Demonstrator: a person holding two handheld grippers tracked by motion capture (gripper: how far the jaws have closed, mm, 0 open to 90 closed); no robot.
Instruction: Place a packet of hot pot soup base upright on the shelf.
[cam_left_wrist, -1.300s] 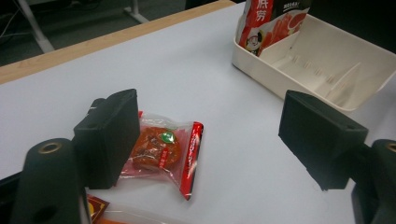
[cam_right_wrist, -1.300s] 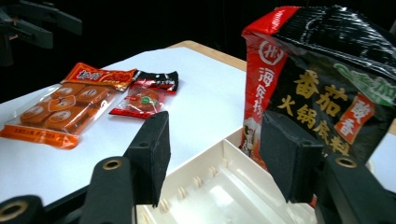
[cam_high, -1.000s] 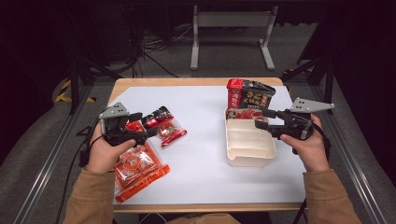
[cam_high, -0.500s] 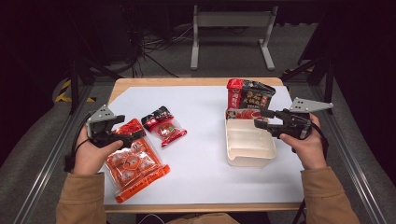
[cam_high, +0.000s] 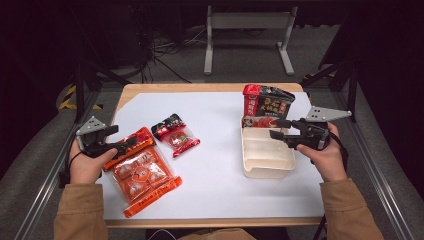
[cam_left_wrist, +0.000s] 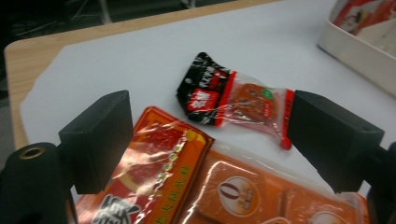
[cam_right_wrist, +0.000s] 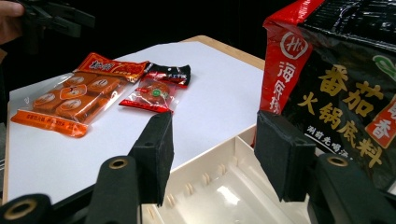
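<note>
1. White surface (cam_high: 215, 165) in a dark room.
2. Orange pack (cam_high: 142, 172) lies flat at its left edge: light, crinkly, slippery; best pinched at its sealed rim.
3. Left gripper (cam_left_wrist: 208, 135) hovers over it, jaws wide, empty.
4. Right gripper (cam_right_wrist: 212, 149), jaws parted and empty, hangs above the tray (cam_right_wrist: 219, 191).

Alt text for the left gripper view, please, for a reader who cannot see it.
The left gripper hangs with open jaws just above the red top end of a large orange snack pack on the white table cover. Beyond lies a small red-and-black snack packet, with the white tray at the far right.
</note>
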